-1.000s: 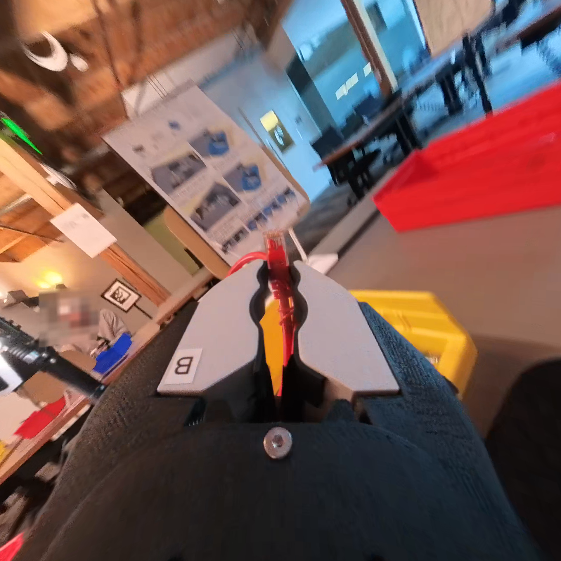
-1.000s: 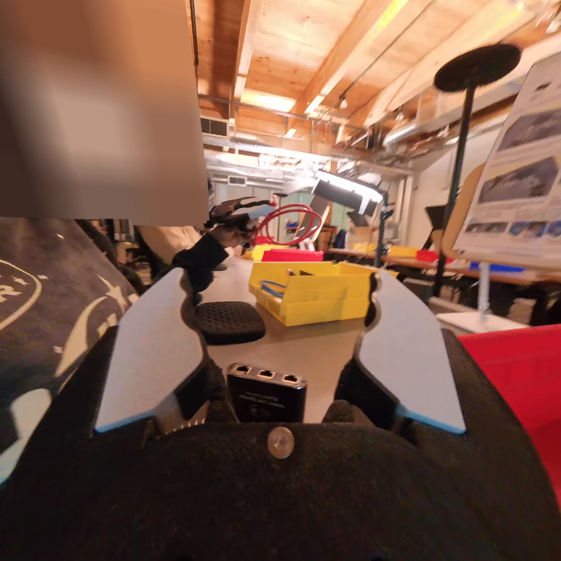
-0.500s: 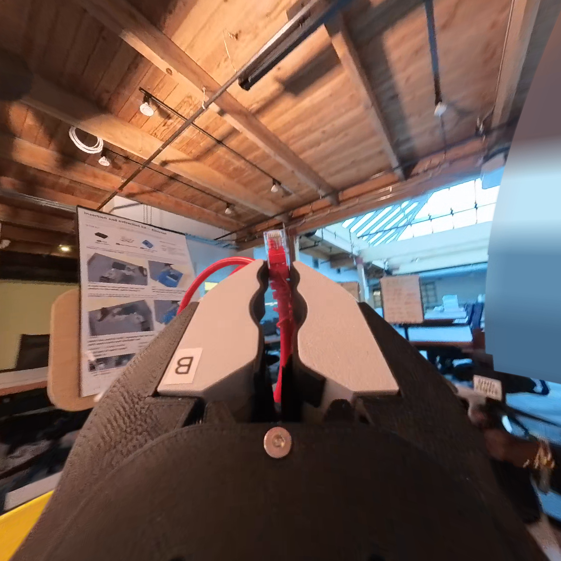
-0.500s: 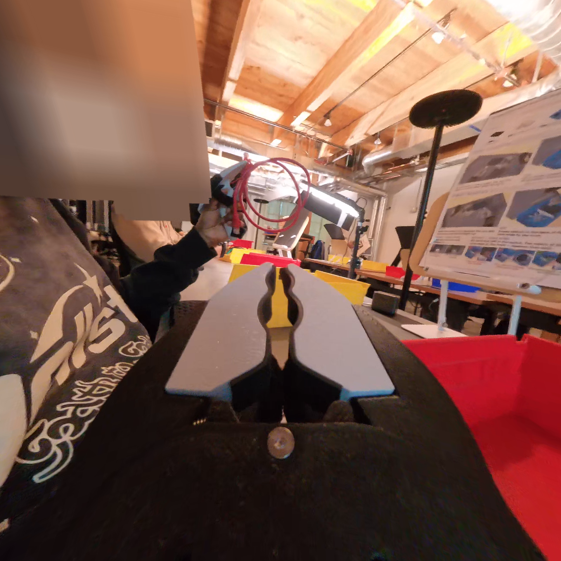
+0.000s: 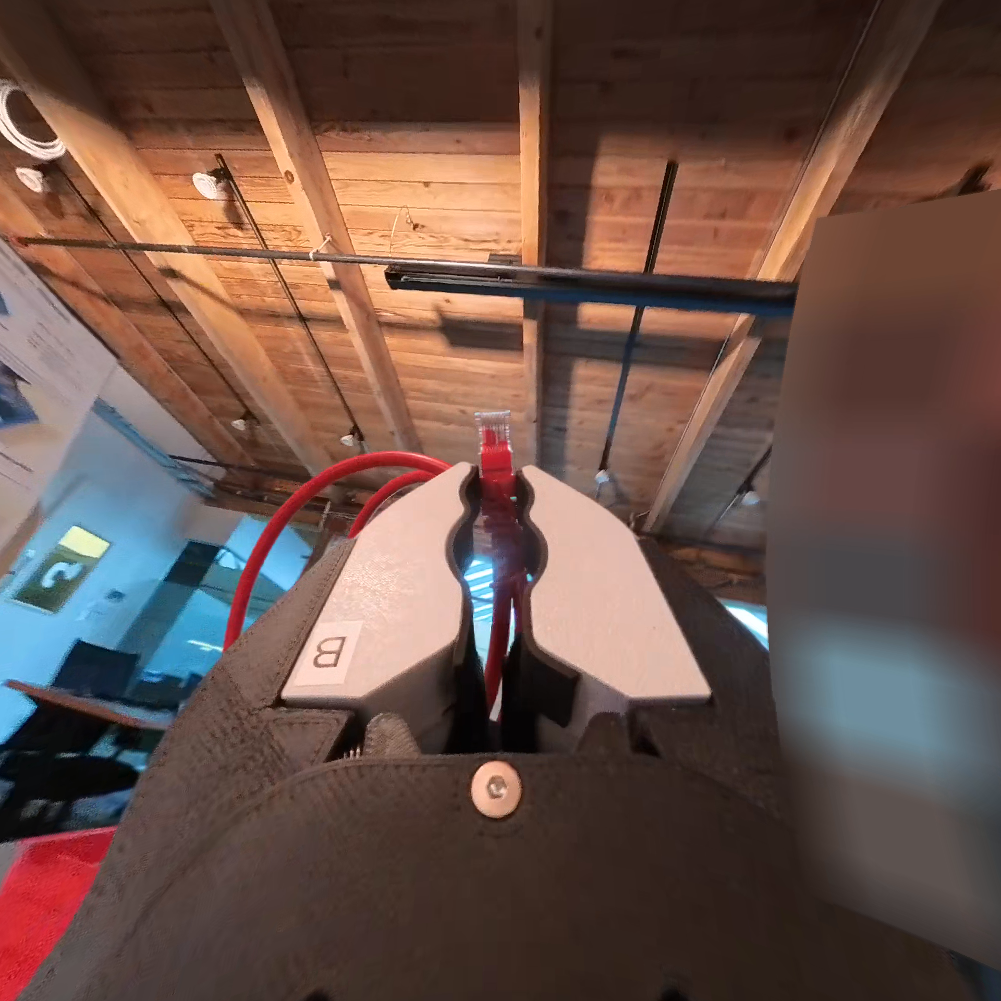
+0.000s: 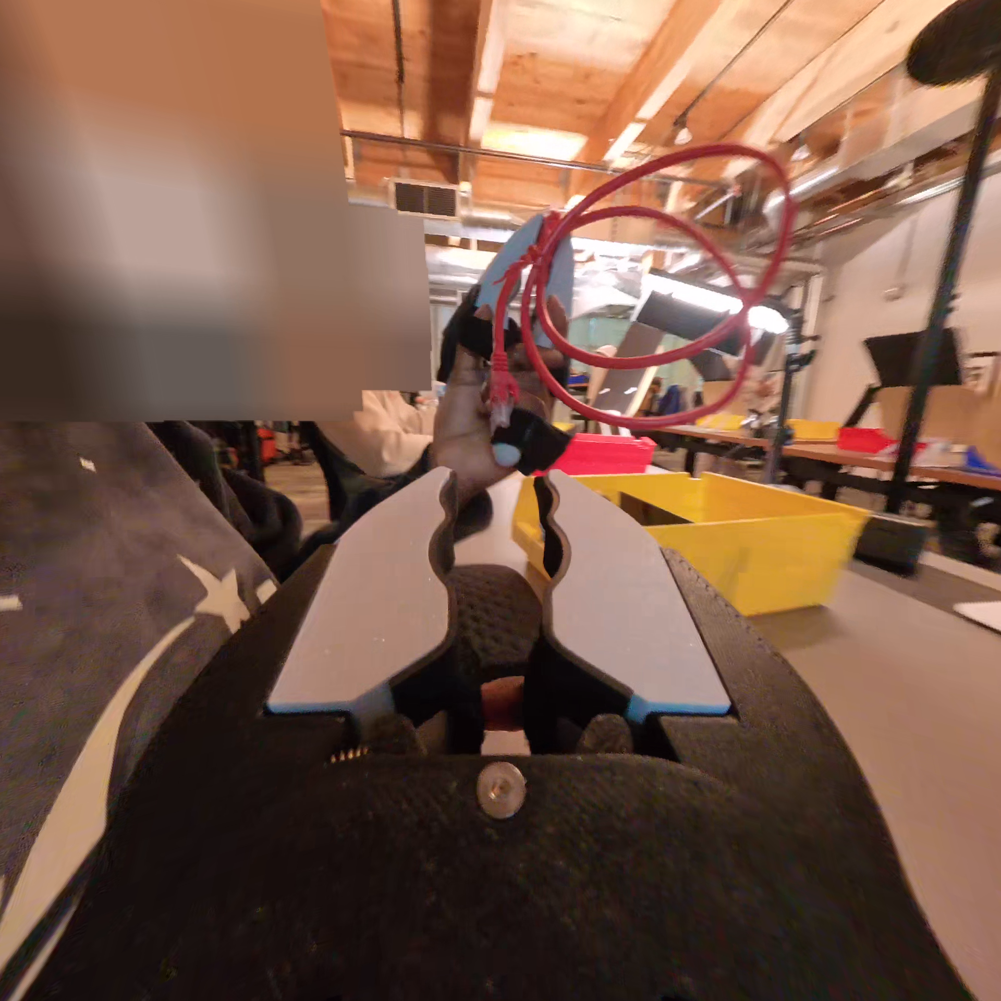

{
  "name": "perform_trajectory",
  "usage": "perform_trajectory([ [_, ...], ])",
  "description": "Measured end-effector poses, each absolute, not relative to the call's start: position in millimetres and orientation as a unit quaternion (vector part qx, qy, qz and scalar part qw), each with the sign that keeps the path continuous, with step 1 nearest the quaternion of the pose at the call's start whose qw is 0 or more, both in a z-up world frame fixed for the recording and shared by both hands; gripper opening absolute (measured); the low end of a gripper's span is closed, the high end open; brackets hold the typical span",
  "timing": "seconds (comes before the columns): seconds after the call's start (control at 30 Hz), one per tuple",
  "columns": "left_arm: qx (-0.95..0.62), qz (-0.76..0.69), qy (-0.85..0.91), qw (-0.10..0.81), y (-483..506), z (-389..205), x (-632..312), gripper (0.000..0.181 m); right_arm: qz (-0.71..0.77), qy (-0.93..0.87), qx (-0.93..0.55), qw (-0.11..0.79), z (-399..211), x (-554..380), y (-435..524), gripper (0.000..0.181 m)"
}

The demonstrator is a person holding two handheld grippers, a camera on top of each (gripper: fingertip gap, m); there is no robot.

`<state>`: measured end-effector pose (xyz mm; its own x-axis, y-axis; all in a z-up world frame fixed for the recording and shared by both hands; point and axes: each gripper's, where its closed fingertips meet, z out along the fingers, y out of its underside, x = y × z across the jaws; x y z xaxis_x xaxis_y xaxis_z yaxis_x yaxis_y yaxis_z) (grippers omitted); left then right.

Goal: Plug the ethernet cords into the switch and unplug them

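My left gripper [image 5: 495, 476] is shut on a red ethernet cord [image 5: 325, 498] and points up at the wooden ceiling. The cord's clear plug [image 5: 492, 436] sticks out past the tips. In the right wrist view the left gripper [image 6: 544, 227] is raised in a hand, with the cord's loops [image 6: 758, 303] hanging to its right and the free plug [image 6: 501, 390] dangling below. My right gripper [image 6: 495, 479] is partly open and empty, low over the table. The switch is not in view.
A yellow bin [image 6: 731, 547] stands on the grey table [image 6: 894, 677] ahead of the right gripper. A black textured pad [image 6: 493, 601] lies between its fingers. Red bins [image 6: 601, 452] sit farther back, and one [image 5: 38, 894] shows below the left gripper. A black stand pole [image 6: 953, 260] rises at the right. The grippers' ends are close to 20 cm from one another.
My left gripper has tilted further up toward the ceiling, still holding the cord. My right gripper, shut half a second ago, has opened part way and swung left.
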<state>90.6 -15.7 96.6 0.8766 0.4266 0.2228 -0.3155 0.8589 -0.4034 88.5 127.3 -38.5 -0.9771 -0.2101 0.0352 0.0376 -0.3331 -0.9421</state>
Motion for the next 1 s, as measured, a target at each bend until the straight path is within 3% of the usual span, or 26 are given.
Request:
perform_trajectory([
  [0.17,-0.137,0.132,-0.154,0.97,-9,88,89,0.012,-0.824,0.55,-0.082,0.11,-21,107,77,0.034],
  [0.3,-0.132,0.128,-0.155,0.971,-5,83,87,0.012,-0.827,0.548,-0.098,0.076,-17,118,56,0.034],
  [0.43,-0.133,0.104,-0.145,0.975,4,81,89,0.012,-0.83,0.55,-0.093,0.03,-18,114,53,0.015],
  [0.53,-0.14,0.102,-0.145,0.974,9,80,88,0.012,-0.814,0.57,-0.108,-0.001,-19,110,58,0.015],
  [0.63,-0.164,0.102,-0.151,0.97,15,78,84,0.014,-0.795,0.581,-0.142,-0.099,-11,99,72,0.014],
  [0.83,-0.338,0.13,-0.168,0.917,55,58,62,0.055,-0.661,0.56,-0.232,-0.443,18,69,107,0.014],
  [1.0,-0.517,0.132,-0.172,0.828,100,19,54,0.059,-0.55,0.514,-0.278,-0.597,26,58,123,0.014],
])
